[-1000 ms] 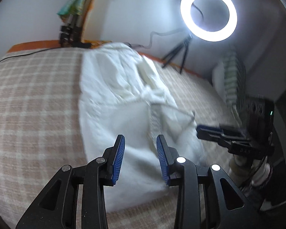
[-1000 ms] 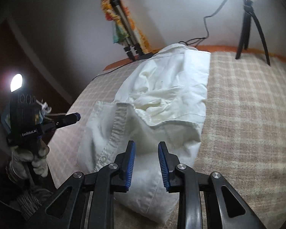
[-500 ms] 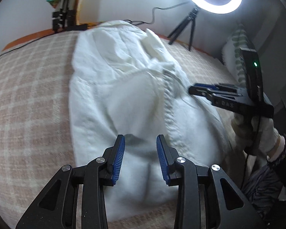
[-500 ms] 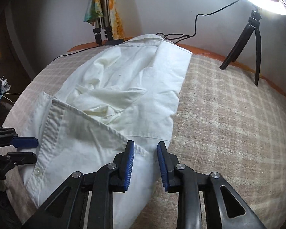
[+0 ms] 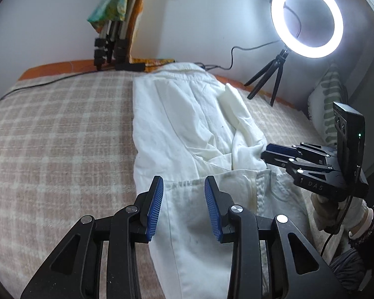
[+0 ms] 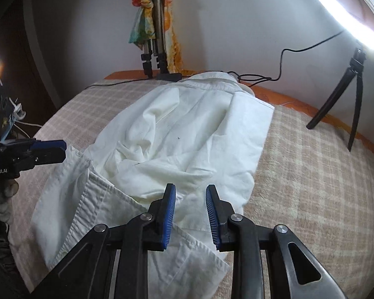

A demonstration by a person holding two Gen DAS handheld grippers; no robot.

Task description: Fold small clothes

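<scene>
Moved since a second ago: both grippers shifted across the bed, shirt now lying longer and flatter in view, hem flap turned up near the cameras. Bed: checked beige blanket, orange edge along a white wall. Against the wall: ring light on a small tripod, lit, cable trailing; second folded tripod draped with a coloured scarf. Shirt: white, laid lengthwise mid-blanket, collar toward the wall, creased at the middle. Left gripper: angled down over the hem, jaws apart, blue pads clear of the cloth, nothing grasped. Right gripper: angled down over the hem's other side, jaws apart, slightly narrower than a second ago, released, empty. Gloved hand under the right gripper's body.
</scene>
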